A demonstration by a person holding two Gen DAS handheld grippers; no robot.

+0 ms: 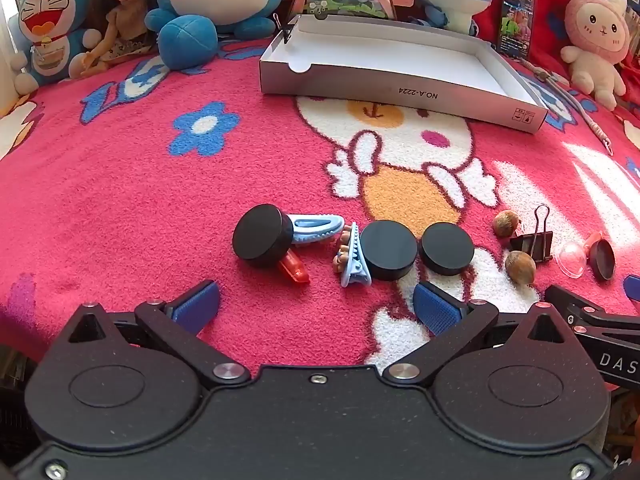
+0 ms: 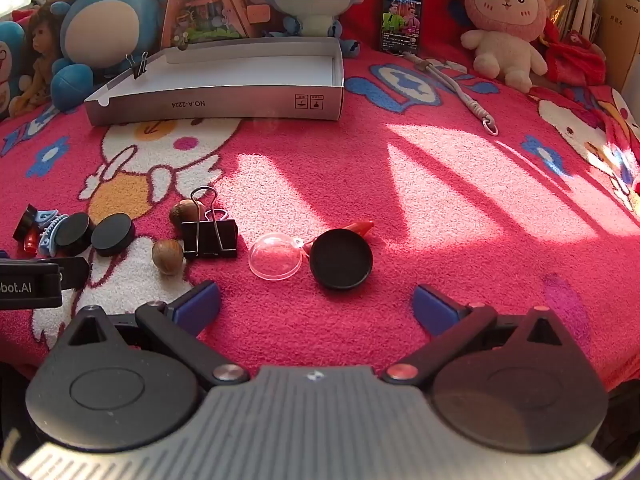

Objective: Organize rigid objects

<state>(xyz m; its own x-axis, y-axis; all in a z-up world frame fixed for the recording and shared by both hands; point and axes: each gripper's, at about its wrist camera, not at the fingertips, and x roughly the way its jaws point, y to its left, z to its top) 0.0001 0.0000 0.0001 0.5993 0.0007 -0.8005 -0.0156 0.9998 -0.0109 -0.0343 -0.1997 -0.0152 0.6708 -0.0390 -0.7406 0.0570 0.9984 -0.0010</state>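
Both sets of tongs stand wide and hold nothing: the left tongs [image 1: 316, 300] hover low in the left wrist view, and the right tongs [image 2: 316, 300] do the same in theirs. The small hard things lie in a loose row across the middle of the pink blanket [image 1: 120, 200], none yet in the white box [image 1: 400, 84] at the upper centre of the frame. Just above the left tongs sit a tilted black disc [image 1: 262, 236] lying on a blue hair clip [image 1: 316, 226] and an orange piece [image 1: 294, 268], then a second blue clip [image 1: 354, 258] touching two more black discs [image 1: 388, 250] [image 1: 446, 248]. Just above the right tongs lie a black lid [image 2: 341, 258], a clear dome [image 2: 275, 256], a binder clip [image 2: 210, 236] and two nuts [image 2: 167, 255] [image 2: 185, 212]. The likely trouble is crowding: closing on the middle disc could catch the clip beside it and drag both, and the tilted disc may roll off its perch when nudged. The smooth dome looks apt to squirt out from the pads, the nuts to roll on the pile, and the soft blanket may give under a downward press. The two tongs also sit near each other and could collide reaching for neighbours.
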